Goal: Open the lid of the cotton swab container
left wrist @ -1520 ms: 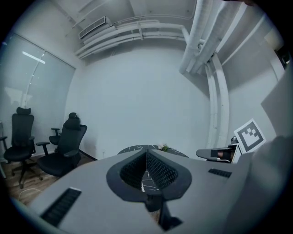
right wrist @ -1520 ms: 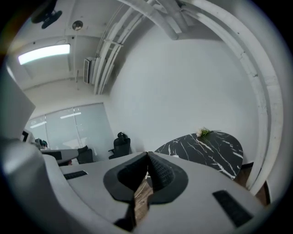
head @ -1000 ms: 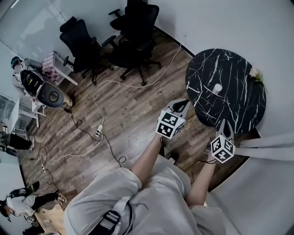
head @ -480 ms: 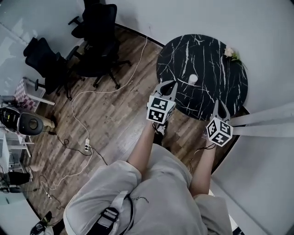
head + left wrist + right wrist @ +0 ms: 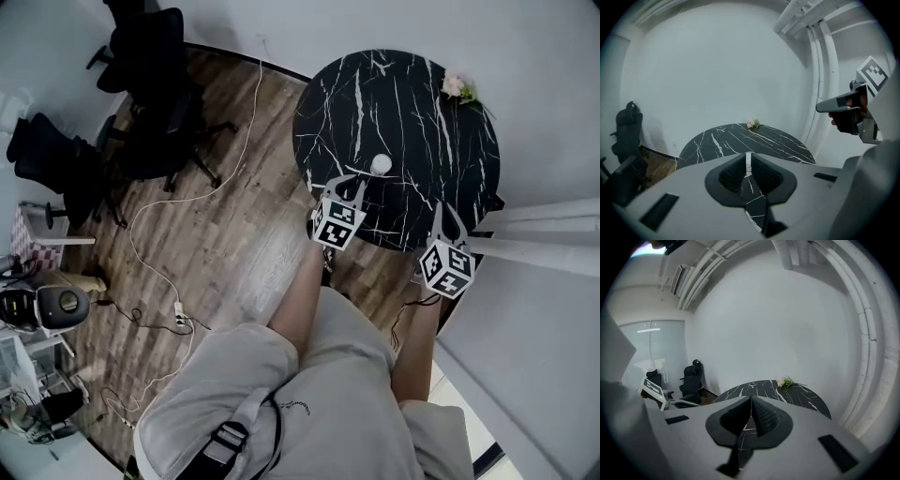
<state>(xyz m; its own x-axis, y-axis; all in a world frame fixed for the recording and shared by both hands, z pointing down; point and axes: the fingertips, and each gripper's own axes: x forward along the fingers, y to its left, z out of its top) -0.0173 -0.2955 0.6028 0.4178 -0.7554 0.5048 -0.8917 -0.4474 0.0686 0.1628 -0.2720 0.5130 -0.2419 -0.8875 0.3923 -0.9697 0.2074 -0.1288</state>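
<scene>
The cotton swab container (image 5: pixel 381 165), small, white and round, stands upright near the front of the round black marble table (image 5: pixel 412 103). My left gripper (image 5: pixel 352 182) is shut and empty. Its tips reach over the table's front edge, just short of the container and a little to its left. My right gripper (image 5: pixel 440 212) hovers at the table's front right edge, also shut and empty. In the left gripper view the shut jaws (image 5: pixel 749 158) point across the table (image 5: pixel 722 140) and hide the container. The right gripper view has shut jaws (image 5: pixel 751 401) over the same table (image 5: pixel 797 394).
Pale flowers (image 5: pixel 457 86) lie at the table's far edge by the wall. Black office chairs (image 5: pixel 150 94) stand at the back left. A white cable (image 5: pixel 169 202) and a power strip (image 5: pixel 178 309) lie on the wood floor. White pipes (image 5: pixel 544 234) run along the right wall.
The head view has swung toward the table, which now sits nearer the middle. Both grippers have come up to the table's front edge, the left one close to the container. Both jaws stay shut.
</scene>
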